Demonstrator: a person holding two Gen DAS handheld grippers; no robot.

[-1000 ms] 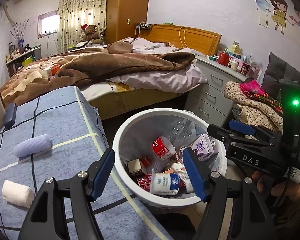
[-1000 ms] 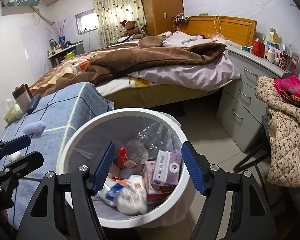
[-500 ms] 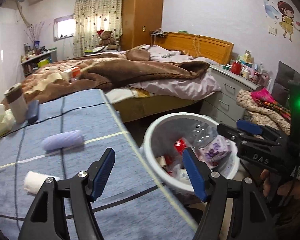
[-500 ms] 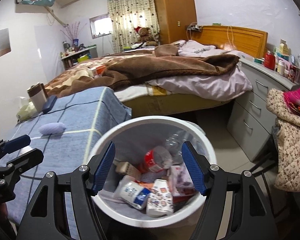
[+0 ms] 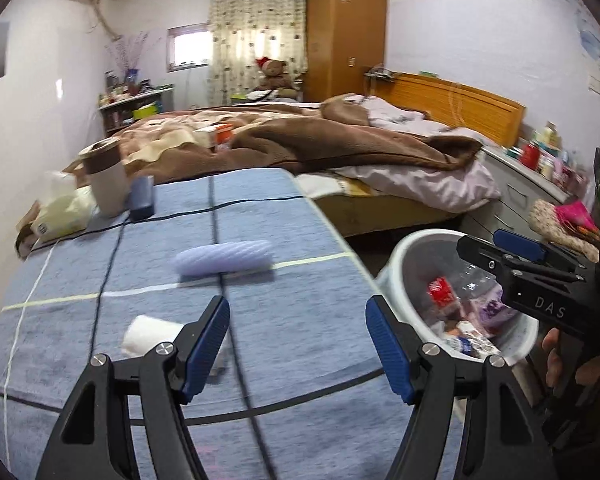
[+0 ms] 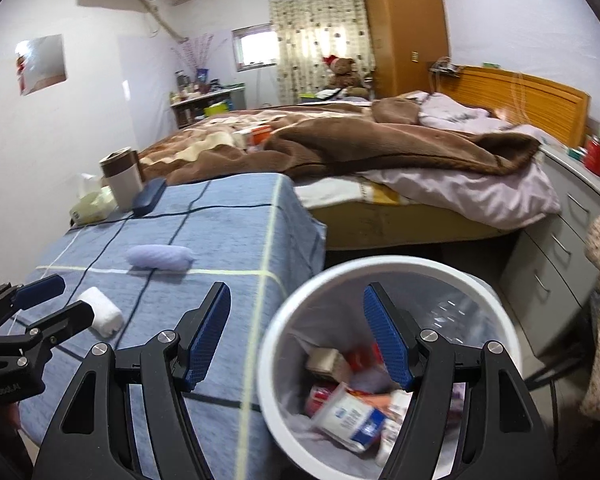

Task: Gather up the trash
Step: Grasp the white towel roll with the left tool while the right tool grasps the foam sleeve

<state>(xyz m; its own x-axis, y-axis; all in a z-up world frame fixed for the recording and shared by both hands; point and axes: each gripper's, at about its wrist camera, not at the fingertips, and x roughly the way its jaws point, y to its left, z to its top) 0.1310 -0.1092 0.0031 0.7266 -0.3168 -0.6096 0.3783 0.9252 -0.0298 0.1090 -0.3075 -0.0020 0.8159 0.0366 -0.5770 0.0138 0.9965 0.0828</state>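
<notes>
Both tongs gape empty: the left gripper (image 5: 298, 344) sits low centre in its view, aimed over the blue cloth (image 5: 300, 320) toward the white wad (image 5: 152, 332) at lower left, probably the next trash (the ribbed lilac piece (image 5: 224, 260) lies beyond). Only the right gripper (image 6: 296, 340) looks into the white bin (image 6: 288, 320), lower right, at cartons and bottles.

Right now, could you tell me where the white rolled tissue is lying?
The white rolled tissue lies on the blue checked cloth, nearer the cameras than the lavender ribbed roll. In the left wrist view it sits just beside the left gripper.
</notes>
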